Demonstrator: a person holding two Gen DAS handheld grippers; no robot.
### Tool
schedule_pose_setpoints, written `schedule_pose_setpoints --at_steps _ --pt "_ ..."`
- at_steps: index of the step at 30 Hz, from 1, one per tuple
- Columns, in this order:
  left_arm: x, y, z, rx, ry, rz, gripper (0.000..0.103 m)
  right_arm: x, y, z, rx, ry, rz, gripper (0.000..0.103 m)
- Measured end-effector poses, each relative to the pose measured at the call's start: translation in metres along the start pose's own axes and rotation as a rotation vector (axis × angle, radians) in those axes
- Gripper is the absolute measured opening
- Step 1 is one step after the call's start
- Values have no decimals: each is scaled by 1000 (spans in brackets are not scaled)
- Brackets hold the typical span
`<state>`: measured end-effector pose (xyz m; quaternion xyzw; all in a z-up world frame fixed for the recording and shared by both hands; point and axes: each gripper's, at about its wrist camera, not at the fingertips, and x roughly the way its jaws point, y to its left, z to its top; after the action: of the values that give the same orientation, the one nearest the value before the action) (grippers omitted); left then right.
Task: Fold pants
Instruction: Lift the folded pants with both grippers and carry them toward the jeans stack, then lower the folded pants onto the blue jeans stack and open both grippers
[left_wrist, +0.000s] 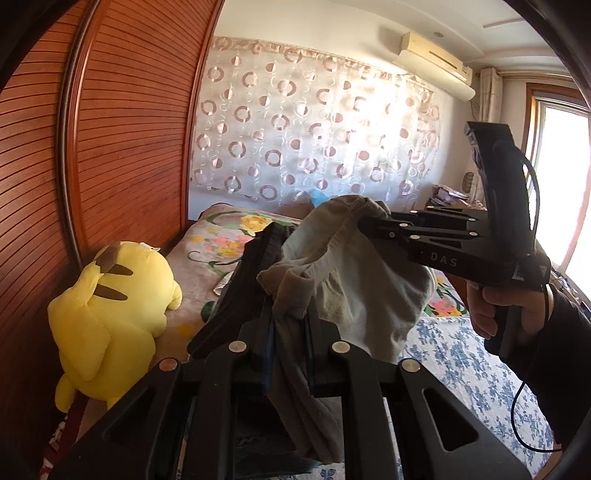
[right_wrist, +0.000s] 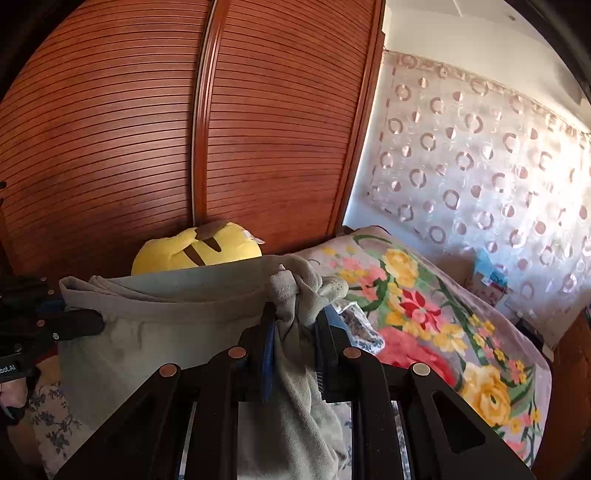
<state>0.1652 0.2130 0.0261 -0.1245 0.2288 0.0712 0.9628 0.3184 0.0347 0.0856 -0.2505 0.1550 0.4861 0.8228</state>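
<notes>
**Pants held up by the waist, ready to be laid flat**

Nearest, the left gripper (left_wrist: 290, 332) is pinched tight on a bunched corner of the grey pants (left_wrist: 343, 280), the cloth hanging down between its fingers. The right gripper (right_wrist: 295, 328) is pinched on the other corner in the same way, and the waistband sags between the two. Both grips look crumpled rather than clean, so I would keep them pressed and avoid any jerk that could pull the hem free.

The pants hang in the air above the bed (right_wrist: 424, 306), nearer than the flowered blanket (left_wrist: 225, 240). To do this step well, draw the grippers apart until the waist is taut, then lower the legs onto the bed first.

The yellow plush (left_wrist: 110, 306) sits left of the pants by the wardrobe (left_wrist: 122, 129); keep the cloth off it.
</notes>
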Motion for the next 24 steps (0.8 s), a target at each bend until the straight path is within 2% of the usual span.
schedule_pose_setpoints --at_steps 13,16,17,19,22,24 --pt "6 14 -3 -51 17 61 14 43 10 23 -58 3 32 18" --pt "11 16 -6 -68 33 71 14 59 11 26 -46 26 39 19" --pt "13 17 -7 -73 39 78 14 64 12 26 -40 38 41 26" --pt "16 21 -10 -91 53 78 14 67 9 26 -18 52 23 33" --pt "17 24 -14 -113 69 70 15 59 1 25 25 24 32 40" --pt "17 25 -16 -118 81 72 17 48 -5 23 52 9 31 41"
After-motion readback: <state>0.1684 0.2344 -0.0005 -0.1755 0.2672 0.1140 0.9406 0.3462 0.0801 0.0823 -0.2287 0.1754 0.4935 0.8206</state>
